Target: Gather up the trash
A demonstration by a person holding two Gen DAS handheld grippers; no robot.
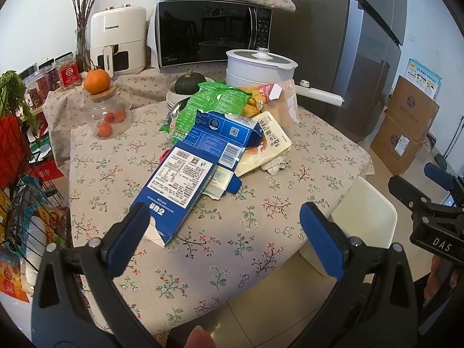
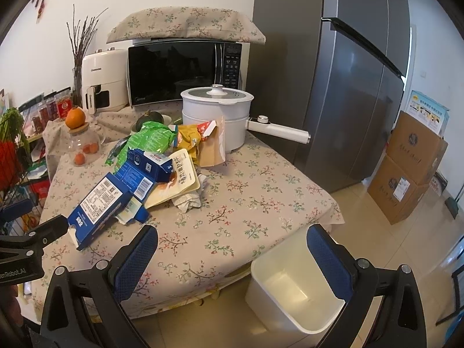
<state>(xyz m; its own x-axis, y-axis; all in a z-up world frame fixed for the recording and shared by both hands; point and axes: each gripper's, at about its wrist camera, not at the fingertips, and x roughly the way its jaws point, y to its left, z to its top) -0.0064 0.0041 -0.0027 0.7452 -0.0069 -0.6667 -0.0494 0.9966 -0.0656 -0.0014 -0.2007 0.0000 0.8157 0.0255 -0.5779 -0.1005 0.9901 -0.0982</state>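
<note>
A heap of trash lies on the floral tablecloth (image 1: pixel 232 261). In it are a flattened blue carton (image 1: pixel 185 171) (image 2: pixel 101 203), a green bag (image 1: pixel 211 101) (image 2: pixel 150 142), a cream food packet (image 1: pixel 266 145) (image 2: pixel 179 179), a crumpled tissue (image 1: pixel 274 163) (image 2: pixel 190 200) and a brown paper bag (image 2: pixel 213 148). My left gripper (image 1: pixel 226 232) is open, low over the table's near part; the carton's near end lies just inside its left finger (image 1: pixel 130 232). My right gripper (image 2: pixel 232 261) hangs open over the table's near corner. A white bin (image 2: pixel 290 290) (image 1: pixel 365 211) stands on the floor beside that corner.
Behind the heap stand a white pot (image 2: pixel 217 116) with a long handle, a microwave (image 2: pixel 182 72), an air fryer (image 2: pixel 101 81) and a glass jar (image 1: pixel 108 116) topped with an orange. A grey fridge (image 2: pixel 348 87) and cardboard boxes (image 2: pixel 406 174) are at right, a wire rack (image 1: pixel 17 188) at left.
</note>
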